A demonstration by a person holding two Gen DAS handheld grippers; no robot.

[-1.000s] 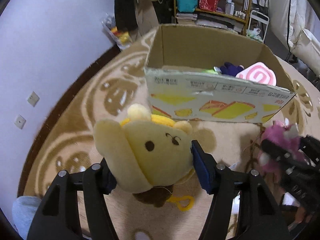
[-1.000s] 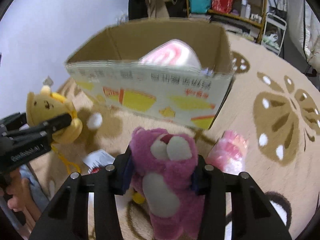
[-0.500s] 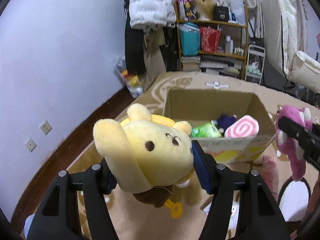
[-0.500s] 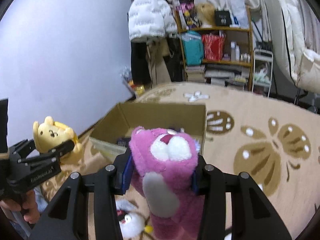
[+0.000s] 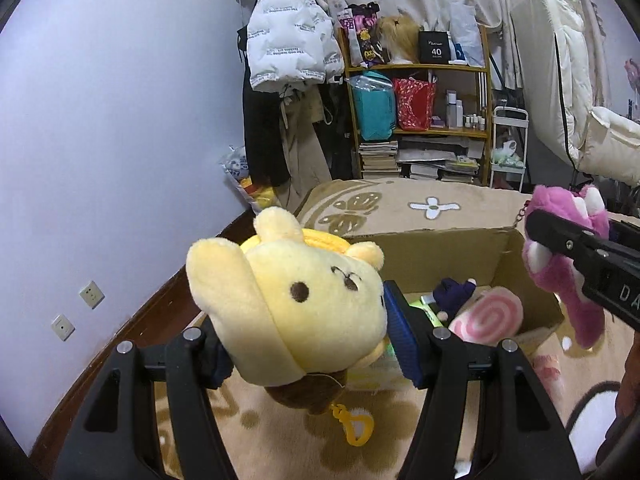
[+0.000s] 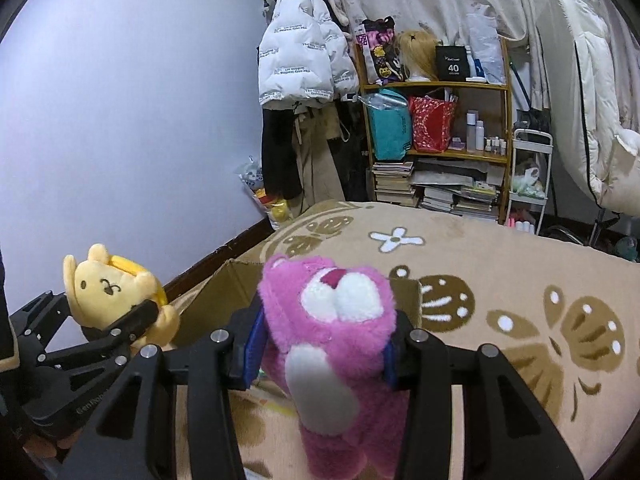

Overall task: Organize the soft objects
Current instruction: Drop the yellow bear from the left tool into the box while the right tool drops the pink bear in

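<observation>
Both toys have gone up off the rug. The left tool pinches the yellow bear, and the right tool pinches the pink bear. Now they hang above the cardboard box, so I think both can drop in next

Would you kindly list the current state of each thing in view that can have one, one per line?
Yellow plush bear: gripped by the left gripper, held off the rug.
Pink plush bear: gripped by the right gripper, held off the rug.
Cardboard box: open at the top, partly filled.
Pink swirl cushion: lying inside the box.
Dark purple toy: lying inside the box.
White jacket: hanging up.
</observation>
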